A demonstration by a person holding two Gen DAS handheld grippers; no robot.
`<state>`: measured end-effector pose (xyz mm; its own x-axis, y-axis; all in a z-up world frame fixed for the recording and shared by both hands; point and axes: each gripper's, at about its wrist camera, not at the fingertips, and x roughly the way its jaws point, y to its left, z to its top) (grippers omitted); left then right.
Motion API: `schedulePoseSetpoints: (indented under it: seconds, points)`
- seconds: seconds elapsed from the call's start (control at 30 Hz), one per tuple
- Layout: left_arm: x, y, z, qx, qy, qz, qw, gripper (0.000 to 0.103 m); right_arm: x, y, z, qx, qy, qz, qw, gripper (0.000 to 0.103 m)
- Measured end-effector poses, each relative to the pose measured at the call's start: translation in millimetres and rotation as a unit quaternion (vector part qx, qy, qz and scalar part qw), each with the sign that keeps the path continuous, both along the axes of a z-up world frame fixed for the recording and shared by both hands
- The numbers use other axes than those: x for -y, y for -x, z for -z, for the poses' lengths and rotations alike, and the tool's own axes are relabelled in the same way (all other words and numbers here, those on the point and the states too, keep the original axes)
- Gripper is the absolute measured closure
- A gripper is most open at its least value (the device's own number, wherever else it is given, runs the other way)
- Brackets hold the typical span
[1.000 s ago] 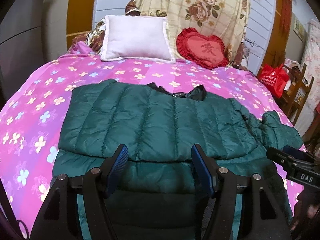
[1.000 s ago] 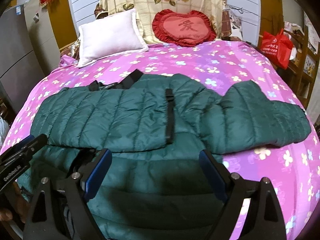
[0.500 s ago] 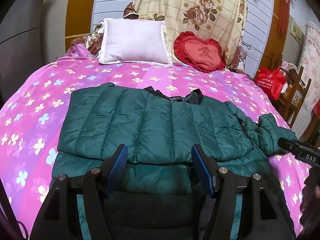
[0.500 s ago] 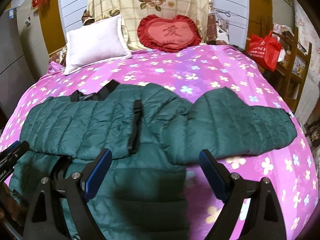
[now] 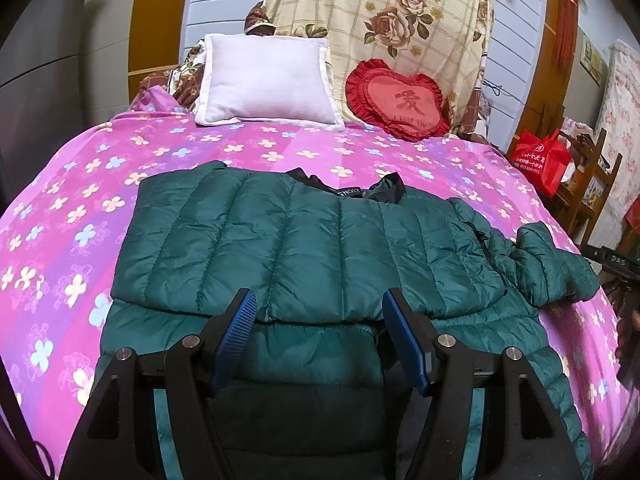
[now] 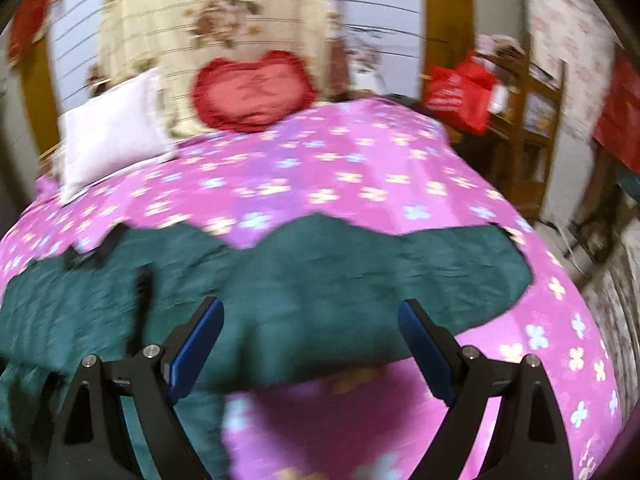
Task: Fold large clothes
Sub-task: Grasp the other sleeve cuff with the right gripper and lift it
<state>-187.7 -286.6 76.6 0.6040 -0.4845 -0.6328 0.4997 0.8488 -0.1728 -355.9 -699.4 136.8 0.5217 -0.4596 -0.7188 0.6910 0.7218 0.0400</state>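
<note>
2 grippers hang over a dark green quilted jacket (image 5: 304,248) spread across the pink flowered bedspread (image 5: 72,216), one side already folded over its body and a sleeve (image 6: 400,272) lying out toward the bed's right edge. The left gripper (image 5: 320,320) sits above the near edge of that fold with its blue-padded jaws spread and nothing between them, while the right gripper (image 6: 310,328), its view blurred, is likewise released above the sleeve. At the head of the bed lean a white pillow (image 5: 268,80) and a red heart cushion (image 5: 400,100), with a red bag (image 5: 544,160) on a wooden rack beside the bed.
</note>
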Motion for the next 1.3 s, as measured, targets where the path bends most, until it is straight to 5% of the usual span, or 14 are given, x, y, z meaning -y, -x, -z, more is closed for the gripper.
schedulePoseSetpoints:
  seconds: [0.37,0.7,0.83,0.9,1.0,1.3]
  points:
    - [7,2,11,-0.008,-0.013,0.006,0.9999,0.055,144,63,49,-0.032,-0.022,0.17,0.985,0.011]
    - [11,-2,21,-0.023,-0.026,0.011,0.9993,0.055,217,76,94,-0.066,-0.056,0.23,0.969,0.011]
    - [10,-4,22,-0.029,-0.026,0.009,0.9992,0.055,228,75,110,-0.048,-0.09,0.231,0.968,0.012]
    - [9,-6,22,-0.03,-0.026,0.006,0.9992,0.055,227,74,111,-0.035,-0.087,0.227,0.969,0.026]
    - [7,-7,21,-0.031,-0.032,-0.004,0.999,0.055,221,69,106,-0.021,-0.088,0.202,0.975,0.076]
    - [-12,-13,11,-0.017,-0.046,-0.052,0.9975,0.055,176,68,30,0.084,-0.102,0.111,0.985,0.083]
